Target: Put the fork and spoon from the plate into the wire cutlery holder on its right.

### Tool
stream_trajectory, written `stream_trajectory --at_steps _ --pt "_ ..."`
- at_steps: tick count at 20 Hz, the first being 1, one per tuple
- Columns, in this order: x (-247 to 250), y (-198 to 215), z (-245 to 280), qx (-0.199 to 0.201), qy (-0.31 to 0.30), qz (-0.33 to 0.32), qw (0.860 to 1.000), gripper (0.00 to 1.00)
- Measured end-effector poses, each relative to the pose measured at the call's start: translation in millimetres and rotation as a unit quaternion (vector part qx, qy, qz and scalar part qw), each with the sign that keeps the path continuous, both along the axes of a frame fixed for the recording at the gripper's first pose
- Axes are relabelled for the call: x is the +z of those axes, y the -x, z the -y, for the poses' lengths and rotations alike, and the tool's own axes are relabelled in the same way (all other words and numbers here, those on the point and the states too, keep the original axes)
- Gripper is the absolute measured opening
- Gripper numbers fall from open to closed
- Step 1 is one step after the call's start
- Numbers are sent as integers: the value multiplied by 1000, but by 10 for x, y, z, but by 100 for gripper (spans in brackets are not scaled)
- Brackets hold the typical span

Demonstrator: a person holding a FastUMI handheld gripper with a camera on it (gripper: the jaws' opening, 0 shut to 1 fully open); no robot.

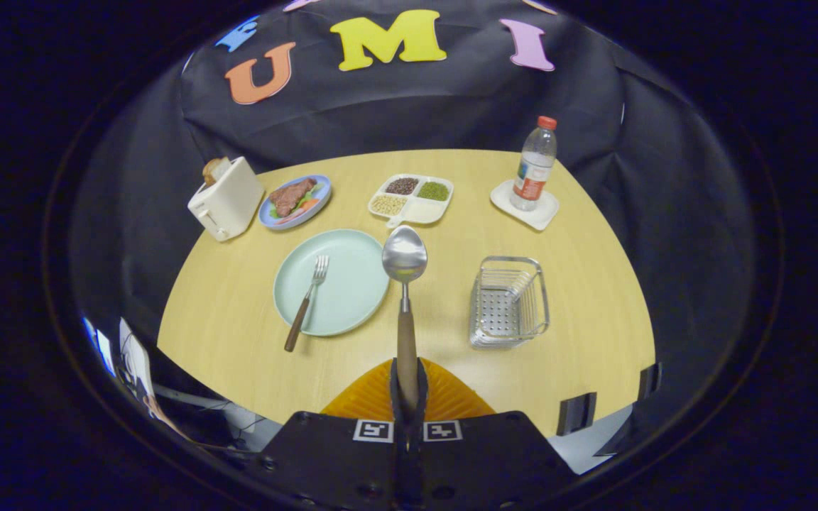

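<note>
So the tool has its two fingers pinched tight on the wooden handle of the spoon, which sticks straight out ahead of them. It's a shiny metal spoon, bowl facing up, and that bowl hangs above the right rim of the pale green plate, lifted clear of the worktop.

The fork lies on the plate's left side, metal tines pointing away toward the far end, its brown wooden handle running back over the near rim and ending on the light wood worktop.

The wire cutlery holder sits right of the plate, well apart from it. It's a silvery rack with a perforated bottom and thin wire sides, lying ahead and to the right of the fingers.

Further back there's a cream toaster with bread in it, a blue plate of meat and veg next to it, a white divided tray of beans and grains, and a plastic bottle with a red cap standing on a white coaster.
</note>
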State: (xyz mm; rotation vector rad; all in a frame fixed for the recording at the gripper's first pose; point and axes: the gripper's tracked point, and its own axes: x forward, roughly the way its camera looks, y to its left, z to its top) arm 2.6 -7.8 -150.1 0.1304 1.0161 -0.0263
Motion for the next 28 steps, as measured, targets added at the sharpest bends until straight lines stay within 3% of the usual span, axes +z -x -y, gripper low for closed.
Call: stream_trajectory --at_steps 5,11,21,24,28 --pt "-28 192 461 -34 11 -12 999 1" --pt "-265 241 499 -54 -12 -58 997 1" --pt "-281 64 646 -83 10 -52 995 3" --pt "-200 -27 752 -89 37 -26 995 14" --pt "-71 -74 756 -87 55 -3 995 41"
